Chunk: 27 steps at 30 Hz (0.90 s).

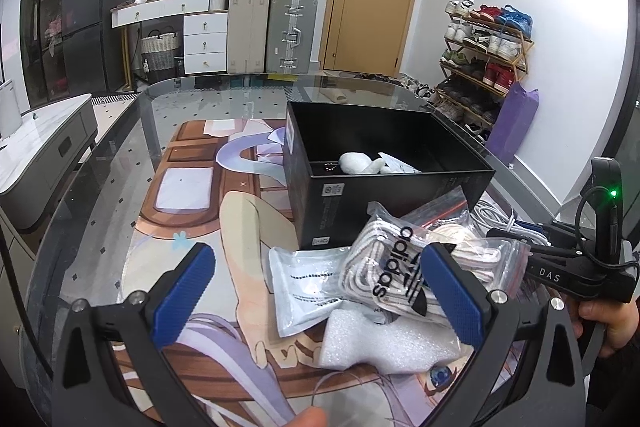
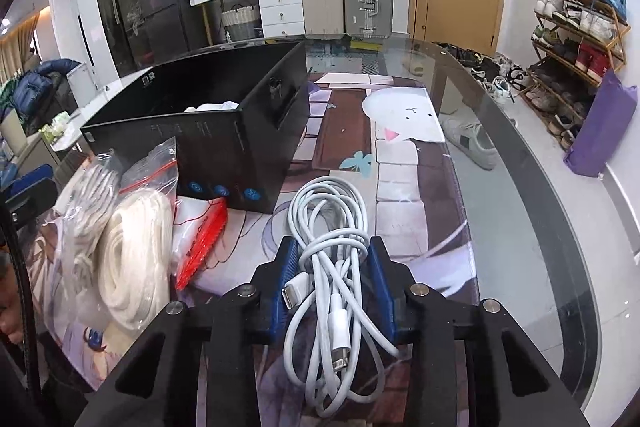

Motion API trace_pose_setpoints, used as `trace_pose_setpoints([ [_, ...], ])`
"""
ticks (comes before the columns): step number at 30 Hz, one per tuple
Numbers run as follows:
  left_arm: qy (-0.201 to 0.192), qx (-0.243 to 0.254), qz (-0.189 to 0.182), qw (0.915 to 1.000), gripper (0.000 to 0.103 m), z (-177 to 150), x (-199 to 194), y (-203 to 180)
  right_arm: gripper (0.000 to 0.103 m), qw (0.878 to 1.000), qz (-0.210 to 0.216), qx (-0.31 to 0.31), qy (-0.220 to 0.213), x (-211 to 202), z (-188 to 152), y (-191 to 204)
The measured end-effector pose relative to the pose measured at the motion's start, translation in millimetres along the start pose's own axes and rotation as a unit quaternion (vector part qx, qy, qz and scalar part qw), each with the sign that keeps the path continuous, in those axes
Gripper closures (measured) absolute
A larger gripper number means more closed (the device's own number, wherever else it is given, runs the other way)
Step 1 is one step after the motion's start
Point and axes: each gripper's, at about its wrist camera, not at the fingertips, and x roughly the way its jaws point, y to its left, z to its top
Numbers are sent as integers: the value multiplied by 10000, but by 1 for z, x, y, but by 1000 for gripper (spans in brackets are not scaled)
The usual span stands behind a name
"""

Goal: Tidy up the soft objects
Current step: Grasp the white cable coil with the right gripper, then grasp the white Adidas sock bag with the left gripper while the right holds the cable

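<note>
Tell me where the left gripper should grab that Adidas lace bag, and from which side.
Grip the Adidas bag across its bulging middle, where the coiled laces give the pads bulk. Come from above and the near side: it lies tilted on the foam and other bags, the box blocks the far side, and the left gripper is already open around it.

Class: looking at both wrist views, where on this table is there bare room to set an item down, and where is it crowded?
Free: the mat left of the black box, and right of it beyond the white cable bundle. Crowded: in front of the box, with the bagged laces, foam and rope bag.
</note>
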Motion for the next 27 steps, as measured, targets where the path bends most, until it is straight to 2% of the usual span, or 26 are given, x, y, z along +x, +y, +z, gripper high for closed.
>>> trace_pose_setpoints([
  [3, 0, 40, -140, 9999, 0, 0, -3, -3, 68, 9999, 69, 106, -67, -6, -4, -5],
  [7, 169, 336, -669, 9970, 0, -2, -3, -15, 68, 9997, 111, 137, -177, -16, -7, -7],
  [10, 171, 558, -819, 9949, 0, -3, -5, -25, 68, 9996, 157, 136, -215, -21, -9, -7],
  [17, 416, 955, -1317, 9858, 0, 3, 7, -43, 68, 9993, 253, 48, -273, -28, -9, -2],
  [20, 513, 1170, -1331, 9828, 0, 6, 18, -50, 68, 9992, 267, 57, -289, -29, -9, -2],
  [24, 756, 1087, -1486, 9800, 0, 10, 33, -49, 68, 9992, 271, 62, -290, -30, -9, -2],
  [27, 882, 1118, -1428, 9794, 0, 9, 40, -52, 68, 9992, 273, 70, -283, -29, -8, -3],
])
